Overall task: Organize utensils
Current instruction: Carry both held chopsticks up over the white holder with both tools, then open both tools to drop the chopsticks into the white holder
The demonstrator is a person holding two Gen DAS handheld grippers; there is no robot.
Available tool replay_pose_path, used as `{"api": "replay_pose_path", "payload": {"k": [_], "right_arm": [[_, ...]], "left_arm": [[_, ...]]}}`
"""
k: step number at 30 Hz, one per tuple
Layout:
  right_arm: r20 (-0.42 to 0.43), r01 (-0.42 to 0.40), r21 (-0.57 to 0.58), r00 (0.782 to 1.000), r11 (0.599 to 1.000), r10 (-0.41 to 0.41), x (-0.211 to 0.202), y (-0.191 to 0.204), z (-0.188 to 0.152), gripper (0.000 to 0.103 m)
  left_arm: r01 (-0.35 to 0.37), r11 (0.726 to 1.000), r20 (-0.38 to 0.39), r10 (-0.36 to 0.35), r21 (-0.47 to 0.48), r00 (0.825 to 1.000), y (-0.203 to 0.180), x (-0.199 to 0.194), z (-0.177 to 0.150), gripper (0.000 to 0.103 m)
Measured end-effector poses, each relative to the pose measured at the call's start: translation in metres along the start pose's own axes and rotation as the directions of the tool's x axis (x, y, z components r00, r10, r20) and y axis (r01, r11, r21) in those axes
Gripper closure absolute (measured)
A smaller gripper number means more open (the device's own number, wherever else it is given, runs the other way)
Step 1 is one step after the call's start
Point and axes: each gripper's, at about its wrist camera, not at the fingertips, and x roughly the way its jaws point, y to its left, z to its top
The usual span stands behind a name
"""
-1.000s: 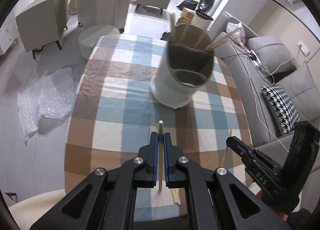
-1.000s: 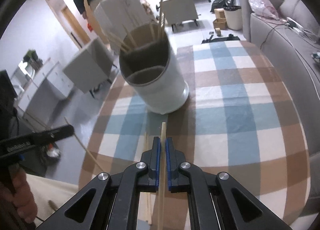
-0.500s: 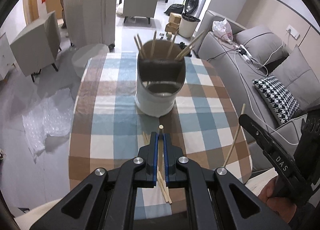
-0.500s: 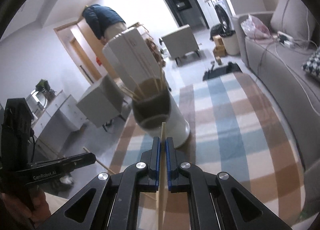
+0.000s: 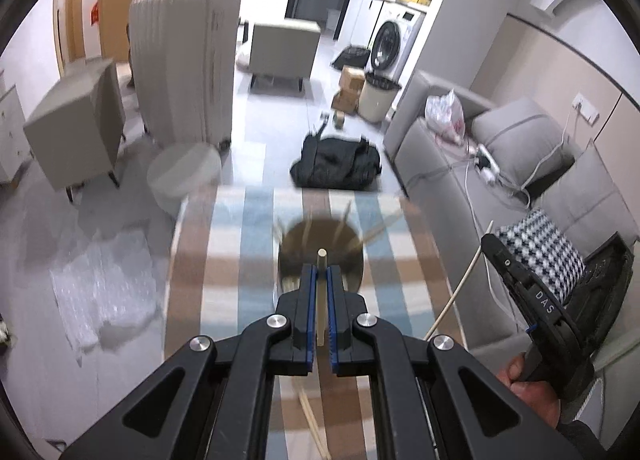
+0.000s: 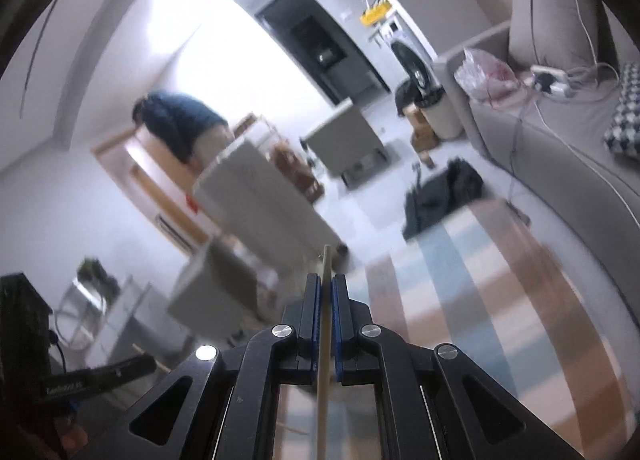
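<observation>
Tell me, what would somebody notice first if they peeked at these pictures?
Probably the two black claws, each pinching one wooden chopstick: the left claw holds its chopstick right above the round holder full of sticks on the checked tablecloth. The right claw grips another chopstick that points out toward the room. Behind, a big white suitcase stands on the floor.
</observation>
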Motion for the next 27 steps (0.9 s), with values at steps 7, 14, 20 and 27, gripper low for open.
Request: {"api": "replay_pose_path", "payload": {"k": [7,14,20,27], "right_arm": [[0.140,-0.047,-0.131,0.988,0.990,0.065,0.042,0.046,0.056,0.098],[0.193,0.012,-0.135,0.981,0.991,0.015,0.093,0.051,0.057,0.098],[0.229,0.078,-0.179,0.973,0.981,-0.036,0.104,0.054,0.039,0.098],[0.275,0.126,-0.241,0.960,0.962,-0.057,0.108,0.067,0.016,0.098]], "left_arm": [[-0.005,0.999,0.048,0.003,0.041,0.999,-0.007,0.015,0.055,0.102],[-0.010,0.996,0.038,0.006,0.089,0.999,-0.010,0.045,0.075,0.102],[-0.011,0.995,-0.007,0.012,0.099,1.000,-0.003,0.062,0.069,0.102],[-0.012,0.995,-0.025,0.014,0.103,1.000,0.002,0.069,0.063,0.102]]}}
